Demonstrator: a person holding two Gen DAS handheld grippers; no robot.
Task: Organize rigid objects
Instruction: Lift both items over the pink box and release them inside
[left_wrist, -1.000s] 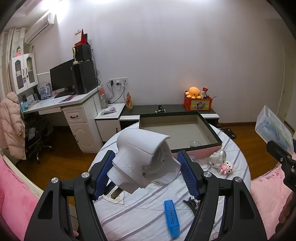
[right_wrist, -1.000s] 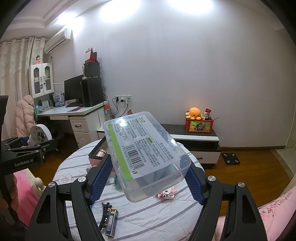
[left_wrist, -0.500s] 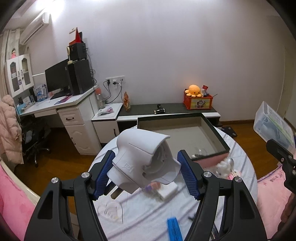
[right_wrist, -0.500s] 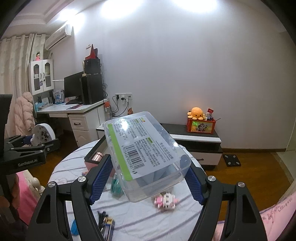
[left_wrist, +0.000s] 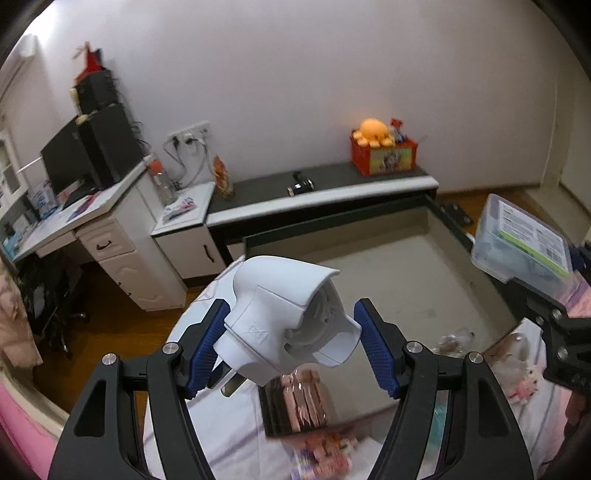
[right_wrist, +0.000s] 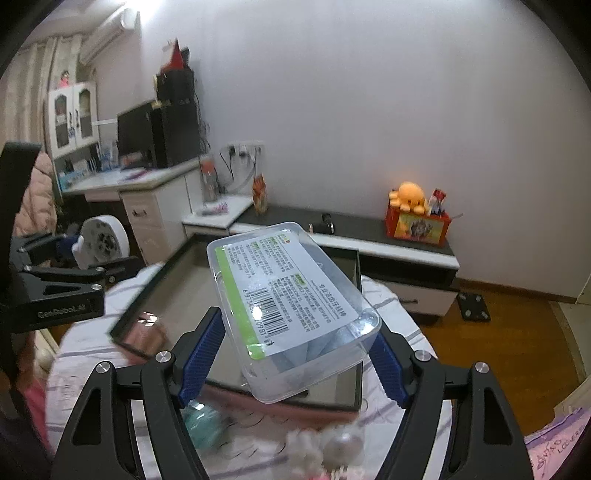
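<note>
Above the tray (left_wrist: 388, 258), both tongs carry loads.
Left tongs (left_wrist: 291, 347) pinch a white plug (left_wrist: 284, 317); right tongs (right_wrist: 295, 354) pinch a clear plastic box (right_wrist: 291, 306).

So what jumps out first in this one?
Both jaws are full: the left gripper holds a white plug adapter, the right gripper a clear plastic box with a barcode label. Below them, a large dark-rimmed tray sits on the striped table.
</note>
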